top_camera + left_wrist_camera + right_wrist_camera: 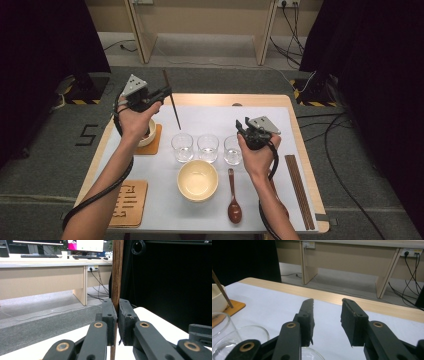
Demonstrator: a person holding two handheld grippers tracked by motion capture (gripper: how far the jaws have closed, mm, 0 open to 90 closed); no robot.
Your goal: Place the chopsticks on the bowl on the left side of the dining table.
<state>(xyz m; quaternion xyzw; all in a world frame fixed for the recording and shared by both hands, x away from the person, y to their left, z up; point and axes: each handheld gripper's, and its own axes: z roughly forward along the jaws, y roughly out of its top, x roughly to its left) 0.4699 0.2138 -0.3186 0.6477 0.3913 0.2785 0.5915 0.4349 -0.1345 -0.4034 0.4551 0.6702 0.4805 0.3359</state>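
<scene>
A single dark-brown wooden chopstick (171,100) is being clenched by the left gripper (165,93) behind the row of 3 clear glasses (207,147), long axis near-upright; the right gripper (242,128), released, is being held nearer that row.

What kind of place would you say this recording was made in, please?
Probably an office or lab set up for recording, not a dining room. Tableware lies on a white-covered table, but desks with monitors stand behind it, cables run to wall sockets, and black curtains flank the spot.
</scene>
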